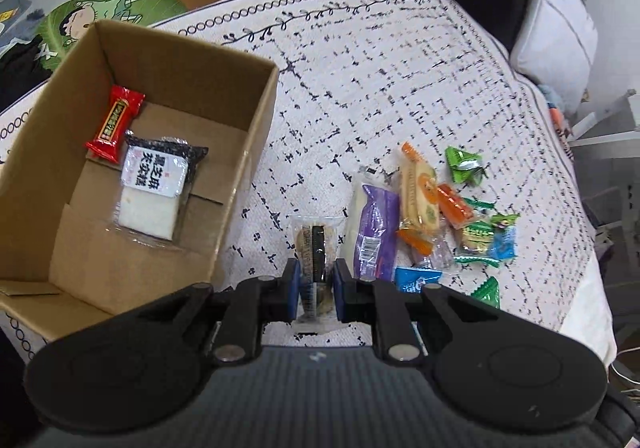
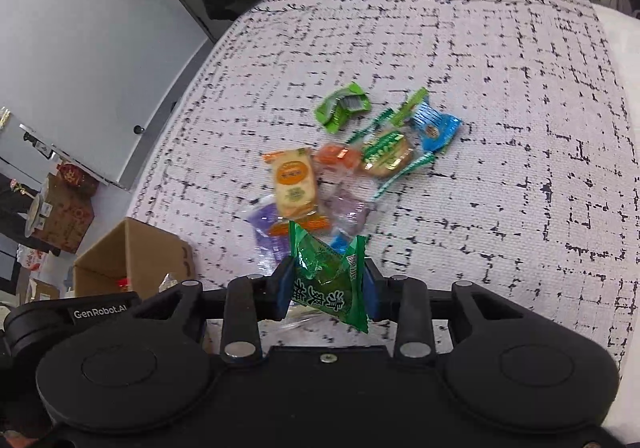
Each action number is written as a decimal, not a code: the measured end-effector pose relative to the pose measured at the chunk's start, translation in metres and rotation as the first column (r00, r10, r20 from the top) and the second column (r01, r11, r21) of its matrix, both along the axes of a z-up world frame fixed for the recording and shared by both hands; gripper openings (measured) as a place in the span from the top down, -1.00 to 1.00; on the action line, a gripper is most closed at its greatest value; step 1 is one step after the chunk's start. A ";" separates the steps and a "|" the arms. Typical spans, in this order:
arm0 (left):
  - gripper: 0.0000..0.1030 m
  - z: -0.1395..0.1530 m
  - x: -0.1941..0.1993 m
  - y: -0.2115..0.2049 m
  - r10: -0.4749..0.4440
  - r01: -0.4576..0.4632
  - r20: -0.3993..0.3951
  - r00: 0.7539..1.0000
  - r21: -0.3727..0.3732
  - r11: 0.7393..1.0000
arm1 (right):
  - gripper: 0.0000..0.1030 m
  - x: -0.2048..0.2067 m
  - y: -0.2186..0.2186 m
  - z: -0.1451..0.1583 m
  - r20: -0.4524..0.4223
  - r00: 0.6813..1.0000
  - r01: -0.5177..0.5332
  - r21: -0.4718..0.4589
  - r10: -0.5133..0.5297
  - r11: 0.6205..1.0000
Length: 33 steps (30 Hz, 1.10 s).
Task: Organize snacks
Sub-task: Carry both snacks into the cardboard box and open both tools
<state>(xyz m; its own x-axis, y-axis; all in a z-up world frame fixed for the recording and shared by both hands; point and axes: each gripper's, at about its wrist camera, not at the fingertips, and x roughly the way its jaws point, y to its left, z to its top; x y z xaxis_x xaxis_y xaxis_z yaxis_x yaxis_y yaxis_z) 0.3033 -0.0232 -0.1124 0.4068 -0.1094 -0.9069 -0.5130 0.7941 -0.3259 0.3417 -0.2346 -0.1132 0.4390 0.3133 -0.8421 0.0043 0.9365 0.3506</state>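
two grippers clamp snacks above a patterned bedspread (image 1: 400, 59): the left gripper (image 1: 316, 284) pinches a clear-wrapped biscuit (image 1: 316, 244) beside the cardboard box (image 1: 248, 119) holding a red bar (image 1: 114, 121) and a white cake (image 1: 154, 191), the right gripper (image 2: 328, 286) grips a green packet (image 2: 330, 280) near the loose pile (image 2: 352, 163).

Our left gripper (image 1: 316, 284) is low over the bed, blue pads pinched on a clear-wrapped snack (image 1: 314, 248). Our right gripper (image 2: 329, 284) is clamped on a green packet (image 2: 330, 284), lifted off the surface.
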 end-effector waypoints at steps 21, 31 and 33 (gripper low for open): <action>0.68 0.035 -0.027 0.051 -0.021 0.024 0.082 0.996 -0.035 0.999 | 0.34 -0.023 0.070 0.032 0.042 0.999 -0.002 -0.062 0.004 0.998; 0.68 0.034 -0.035 0.090 0.003 0.001 0.075 0.997 -0.044 0.999 | 0.34 -0.026 0.107 0.037 0.047 0.999 0.006 -0.072 -0.003 0.997; 0.68 0.033 -0.036 0.096 0.002 0.001 0.072 0.997 -0.047 0.999 | 0.34 -0.027 0.114 0.036 0.045 0.999 0.006 -0.075 -0.002 0.997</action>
